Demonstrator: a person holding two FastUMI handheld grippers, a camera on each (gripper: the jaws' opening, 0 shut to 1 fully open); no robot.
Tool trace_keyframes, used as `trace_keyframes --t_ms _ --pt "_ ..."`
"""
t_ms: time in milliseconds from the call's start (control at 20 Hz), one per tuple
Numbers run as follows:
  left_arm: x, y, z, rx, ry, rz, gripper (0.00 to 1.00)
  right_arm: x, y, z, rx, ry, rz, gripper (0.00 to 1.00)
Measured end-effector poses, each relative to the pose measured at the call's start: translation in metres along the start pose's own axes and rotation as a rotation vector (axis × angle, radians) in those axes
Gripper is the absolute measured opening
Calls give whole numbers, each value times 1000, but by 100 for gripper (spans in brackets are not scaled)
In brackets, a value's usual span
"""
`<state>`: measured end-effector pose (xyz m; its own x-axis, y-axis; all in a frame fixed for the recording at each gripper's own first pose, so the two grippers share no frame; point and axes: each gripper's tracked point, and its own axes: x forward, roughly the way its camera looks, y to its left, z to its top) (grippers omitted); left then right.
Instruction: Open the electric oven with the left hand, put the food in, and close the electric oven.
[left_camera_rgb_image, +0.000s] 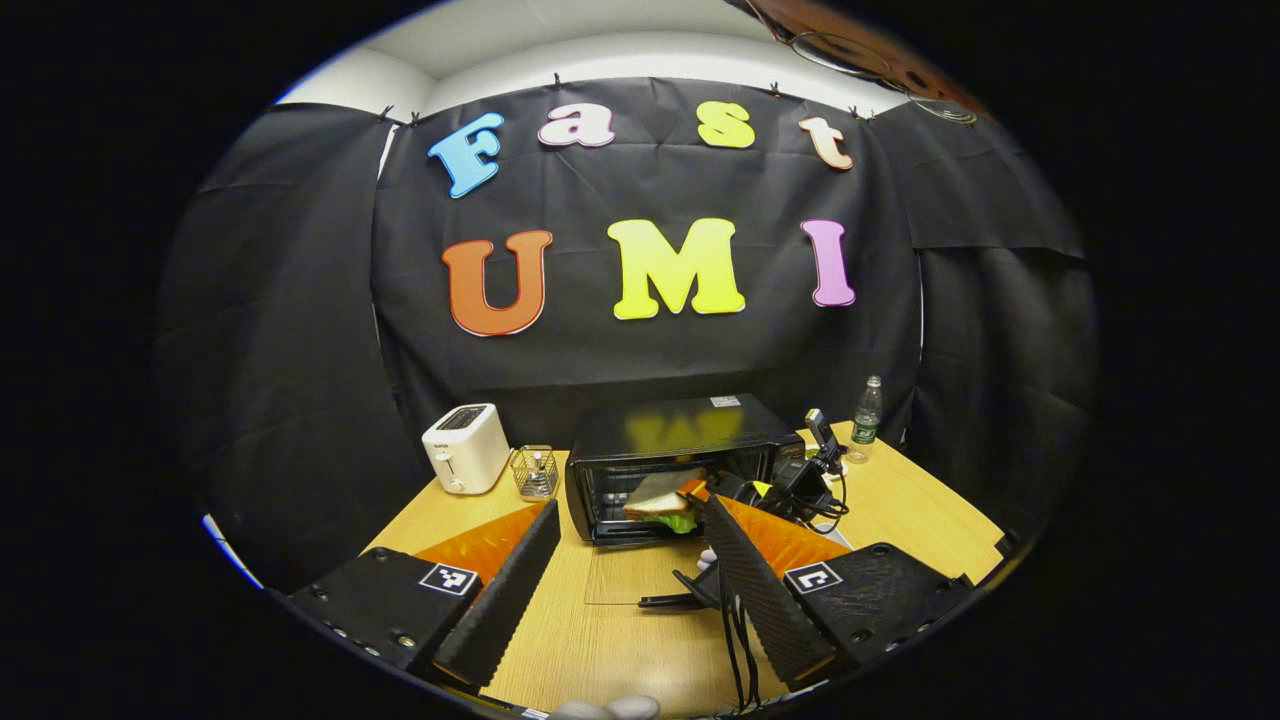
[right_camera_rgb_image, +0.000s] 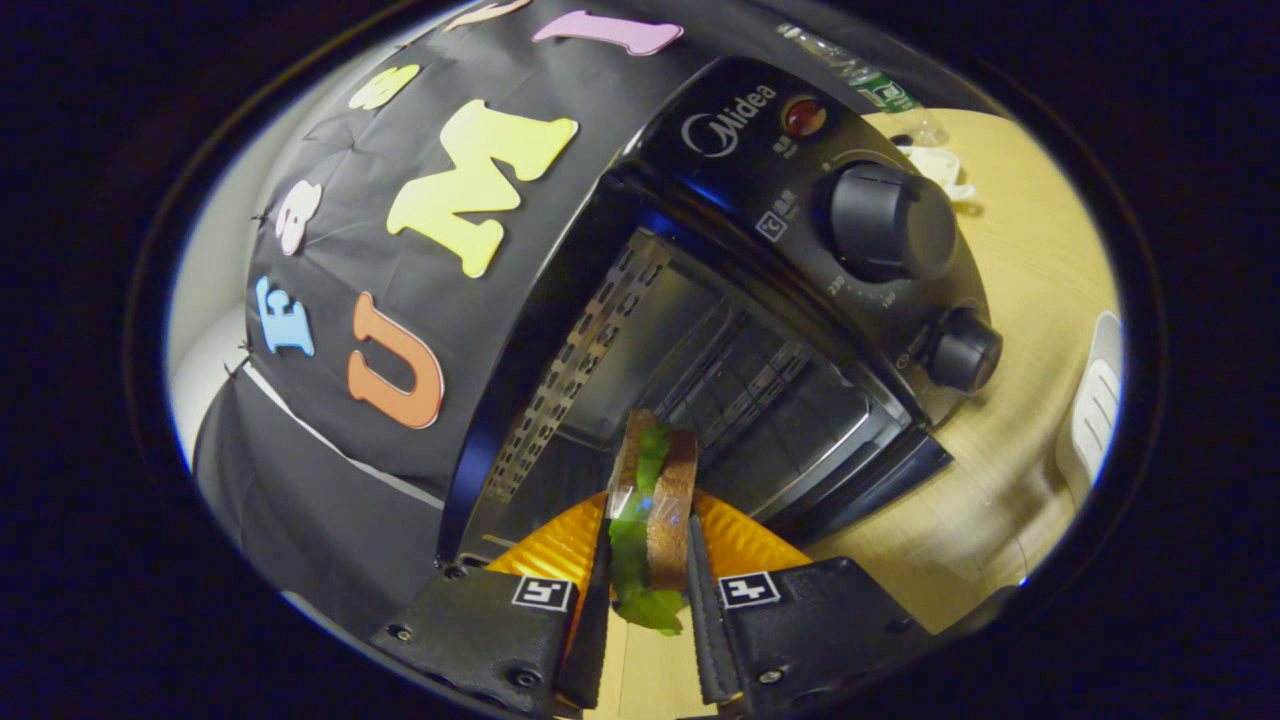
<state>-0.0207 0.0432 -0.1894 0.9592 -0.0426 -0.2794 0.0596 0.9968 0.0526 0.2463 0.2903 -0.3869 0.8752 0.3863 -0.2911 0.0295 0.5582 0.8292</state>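
Oven (left_camera_rgb_image: 672, 462): door (left_camera_rgb_image: 640, 575) already dropped flat on the table (left_camera_rgb_image: 560, 650) toward me; cavity open. In right gripper view the oven (right_camera_rgb_image: 740, 300) sits straight ahead, knobs off to one side.
Food: sandwich (right_camera_rgb_image: 655, 500) w/ lettuce, pinched edge-on in my right gripper (right_camera_rgb_image: 648, 590). Both fingers press its bread faces; lettuce hangs out the near end.
Sandwich, left gripper view: sandwich (left_camera_rgb_image: 662, 497) at the oven mouth, leading end just over the threshold I'd say, right gripper (left_camera_rgb_image: 775, 490) behind it on the right.
Key relation: sandwich's long axis runs fwd along the right fingers, pointing into the cavity. So next move as I judge it = straight push in, then lower to the rack (right_camera_rgb_image: 740, 390).
Tilt: right gripper view is rolled hard, so I reckon the gripper is too. Can't tell how level the slice is to the rack.
Left gripper (left_camera_rgb_image: 625, 580): jaws spread wide, holding nothing, back from the oven, above the table w/ the door lying between the fingers' line.
Nearer hand: right for the food; left is nearer the door edge for closing later.
Risk: lettuce could snag the door lip on release.
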Motion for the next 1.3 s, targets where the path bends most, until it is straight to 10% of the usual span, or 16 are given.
trace_keyframes --t_ms 300,550,1300 --pt "8 0 0 -8 1 0 96 1 -12 9 -224 -12 -103 55" --pt "10 -3 -2 -7 1 -6 96 -8 -21 27 -360 -42 -154 96" --pt "-3 3 -1 0 -30 20 96 -154 19 93 -674 -126 -189 99"
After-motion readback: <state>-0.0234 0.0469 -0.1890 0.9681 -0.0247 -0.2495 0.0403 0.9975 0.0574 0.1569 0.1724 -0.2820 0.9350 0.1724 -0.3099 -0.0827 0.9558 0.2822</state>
